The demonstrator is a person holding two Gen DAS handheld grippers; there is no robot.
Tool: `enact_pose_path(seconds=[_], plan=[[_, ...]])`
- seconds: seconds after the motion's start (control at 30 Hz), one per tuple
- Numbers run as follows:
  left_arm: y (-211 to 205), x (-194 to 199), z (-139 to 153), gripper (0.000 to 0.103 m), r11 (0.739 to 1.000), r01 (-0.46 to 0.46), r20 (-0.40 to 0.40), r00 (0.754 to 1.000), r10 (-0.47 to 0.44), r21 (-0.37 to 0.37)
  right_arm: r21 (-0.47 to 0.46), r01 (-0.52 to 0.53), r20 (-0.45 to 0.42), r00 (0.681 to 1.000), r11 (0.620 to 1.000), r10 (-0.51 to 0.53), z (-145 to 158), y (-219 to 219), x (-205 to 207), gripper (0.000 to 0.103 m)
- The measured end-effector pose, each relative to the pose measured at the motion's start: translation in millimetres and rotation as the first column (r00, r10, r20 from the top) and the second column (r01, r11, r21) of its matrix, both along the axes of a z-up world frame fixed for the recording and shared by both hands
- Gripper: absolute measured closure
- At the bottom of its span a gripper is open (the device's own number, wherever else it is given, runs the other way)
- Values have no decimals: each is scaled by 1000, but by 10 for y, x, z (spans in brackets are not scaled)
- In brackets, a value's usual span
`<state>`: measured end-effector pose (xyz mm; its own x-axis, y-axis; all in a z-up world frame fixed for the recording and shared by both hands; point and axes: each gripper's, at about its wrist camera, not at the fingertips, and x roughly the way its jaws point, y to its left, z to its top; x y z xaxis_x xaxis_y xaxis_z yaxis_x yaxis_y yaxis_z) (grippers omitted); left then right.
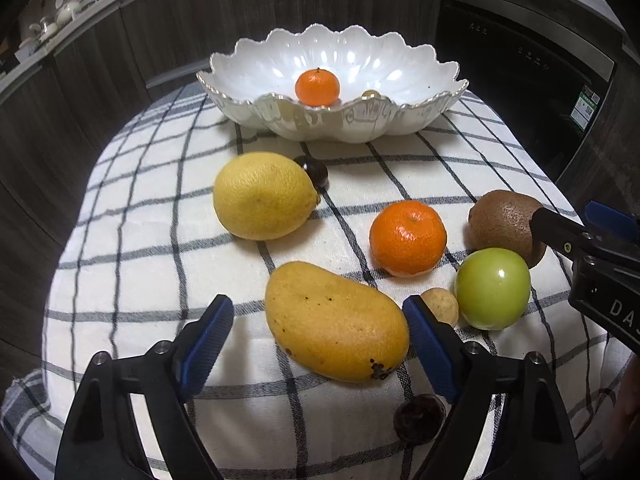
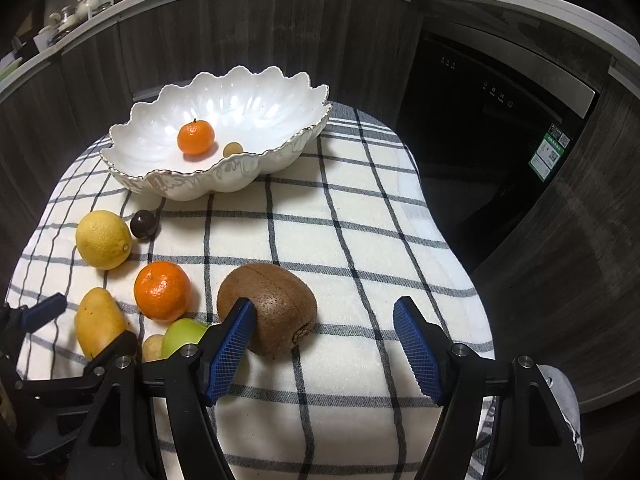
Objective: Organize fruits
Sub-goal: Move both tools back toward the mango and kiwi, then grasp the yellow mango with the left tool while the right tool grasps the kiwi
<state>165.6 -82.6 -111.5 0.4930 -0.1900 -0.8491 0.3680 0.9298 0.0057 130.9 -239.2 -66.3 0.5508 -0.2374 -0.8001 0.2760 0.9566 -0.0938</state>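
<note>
Over checked cloth (image 1: 160,248), left gripper (image 1: 318,340) pitched down, jaws spread astride mango (image 1: 336,322) — pads not touching, right gripper (image 2: 324,344) spread, kiwi (image 2: 268,306) at its left pad, bowl (image 1: 420,116) at 12 o'clock.

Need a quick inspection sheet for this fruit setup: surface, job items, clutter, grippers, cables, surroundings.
Surface: checked cloth over the table.
Job's things: bowl holds a small orange and a small tan fruit. On the cloth: lemon, orange, mango, kiwi, green fruit, small tan fruit, two dark round fruits.
Clutter: nothing seen.
Grippers: left gripper open around the mango; right gripper open, kiwi partly between its fingers.
Cables: nothing seen.
Surroundings: dark cabinets, black appliance.
</note>
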Motion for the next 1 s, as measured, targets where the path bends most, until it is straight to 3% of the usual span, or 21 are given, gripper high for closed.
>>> enact_pose_path(seconds=[0.17, 0.37, 0.8, 1.0], plan=[[-17, 13, -51, 33, 999, 9, -38, 999, -10, -37, 16, -16, 4, 1000, 1000, 16, 3, 23, 9, 31], [-8, 27, -50, 34, 999, -3, -41, 999, 1, -45, 59, -57, 4, 998, 997, 56, -13, 69, 146, 31], [123, 127, -37, 35, 997, -76, -32, 997, 75, -24, 163, -41, -111, 992, 986, 60, -315, 63, 452, 31], [130, 135, -8, 35, 996, -84, -18, 996, 84, -20, 180, -43, -105, 993, 983, 62, -333, 48, 473, 37]])
